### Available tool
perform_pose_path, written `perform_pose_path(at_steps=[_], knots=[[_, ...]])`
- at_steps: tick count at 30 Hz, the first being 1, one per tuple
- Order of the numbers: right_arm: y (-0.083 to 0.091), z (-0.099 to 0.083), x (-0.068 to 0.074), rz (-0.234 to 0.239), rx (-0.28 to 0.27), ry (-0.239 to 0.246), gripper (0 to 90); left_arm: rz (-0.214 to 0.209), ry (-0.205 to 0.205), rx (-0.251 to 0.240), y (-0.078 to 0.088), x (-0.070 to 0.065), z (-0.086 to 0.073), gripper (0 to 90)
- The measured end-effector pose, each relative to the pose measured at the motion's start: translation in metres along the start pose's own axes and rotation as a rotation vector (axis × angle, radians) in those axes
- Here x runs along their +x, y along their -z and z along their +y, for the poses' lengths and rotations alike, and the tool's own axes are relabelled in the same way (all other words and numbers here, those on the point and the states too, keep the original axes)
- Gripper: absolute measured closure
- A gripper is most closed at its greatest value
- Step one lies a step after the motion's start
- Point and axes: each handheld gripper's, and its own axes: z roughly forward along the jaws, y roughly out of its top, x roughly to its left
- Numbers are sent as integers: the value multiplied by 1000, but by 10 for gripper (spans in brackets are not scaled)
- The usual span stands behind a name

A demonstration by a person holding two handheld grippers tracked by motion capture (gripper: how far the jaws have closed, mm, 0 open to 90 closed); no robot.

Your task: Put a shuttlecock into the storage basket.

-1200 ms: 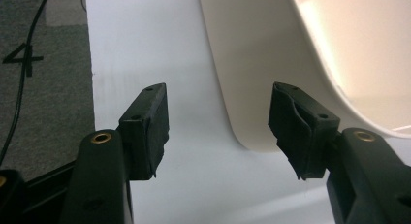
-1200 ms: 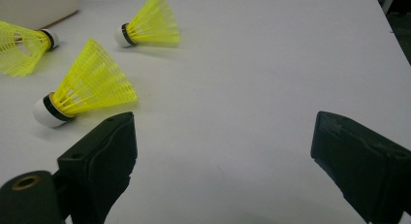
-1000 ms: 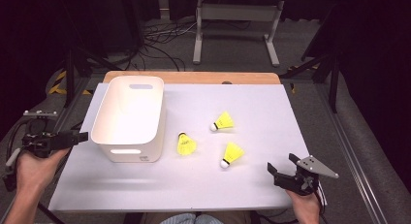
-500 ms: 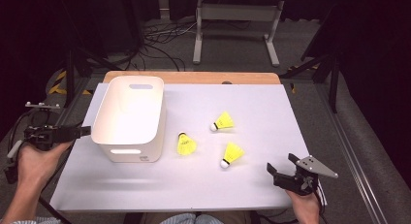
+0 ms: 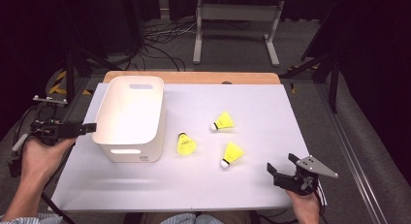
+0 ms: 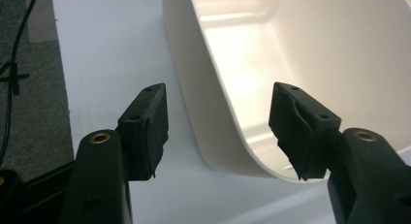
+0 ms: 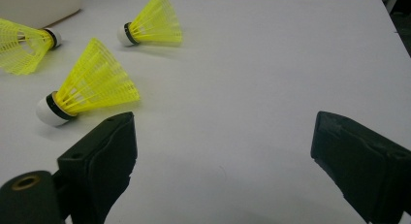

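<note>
Nearest the person, the right gripper is held low over the white table, its jaws spread wide with nothing between them, well off to the right of the white bin. Just beyond it, 3 yellow shuttlecocks lie on their sides, all to the right of the bin: the nearest shuttlecock, the middle shuttlecock close beside the bin's right wall, and the far shuttlecock a little farther back. At the bin's left side, the left gripper is seen with jaws wide apart and empty, straddling the bin's rim at its near left corner without any pad pressing on it. The step in hand is judged to be steadying the bin so the shuttlecocks can be dropped in. It would be done best if the rim were centred between the pads, 1 pad inside and 1 outside, before closing gently, so the light bin is not tipped or slid.
</note>
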Motion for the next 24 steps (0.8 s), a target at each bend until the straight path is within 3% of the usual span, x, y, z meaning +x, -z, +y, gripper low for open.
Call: perform_pose_path(at_steps=[24], knots=[[0, 0, 1, 9, -3, 5, 100, -61, -104, 25, -15, -44, 19, 418]])
